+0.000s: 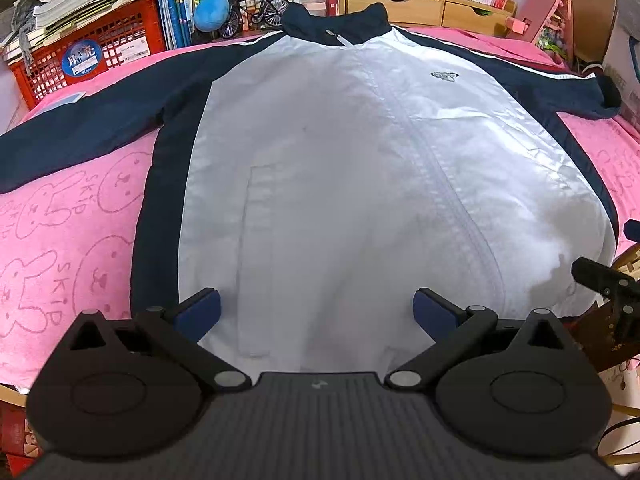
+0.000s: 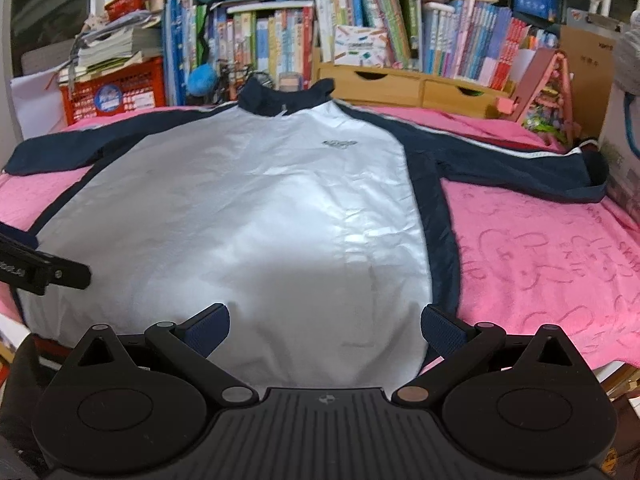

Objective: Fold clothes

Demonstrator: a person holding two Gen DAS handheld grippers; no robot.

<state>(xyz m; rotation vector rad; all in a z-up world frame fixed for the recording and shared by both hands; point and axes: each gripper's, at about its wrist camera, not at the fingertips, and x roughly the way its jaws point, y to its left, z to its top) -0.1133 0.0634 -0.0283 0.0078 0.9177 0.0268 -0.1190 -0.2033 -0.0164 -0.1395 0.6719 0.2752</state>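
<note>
A white zip jacket [image 1: 340, 168] with navy sleeves and collar lies flat, front up, on a pink towel [image 1: 60, 240], sleeves spread out to both sides. It also shows in the right wrist view [image 2: 240, 208]. My left gripper [image 1: 316, 312] is open and empty, hovering over the hem near the jacket's left-middle. My right gripper [image 2: 324, 326] is open and empty over the hem at the jacket's right side. The right gripper shows at the edge of the left wrist view [image 1: 608, 284], and the left one in the right wrist view [image 2: 40, 268].
Behind the jacket stand a red crate [image 1: 84, 56] with papers, a row of books [image 2: 360, 40], a wooden drawer box [image 2: 400, 84], a small bicycle model [image 1: 256, 12] and a pink toy rack [image 2: 548, 92]. The pink towel [image 2: 540, 260] lies bare on the right.
</note>
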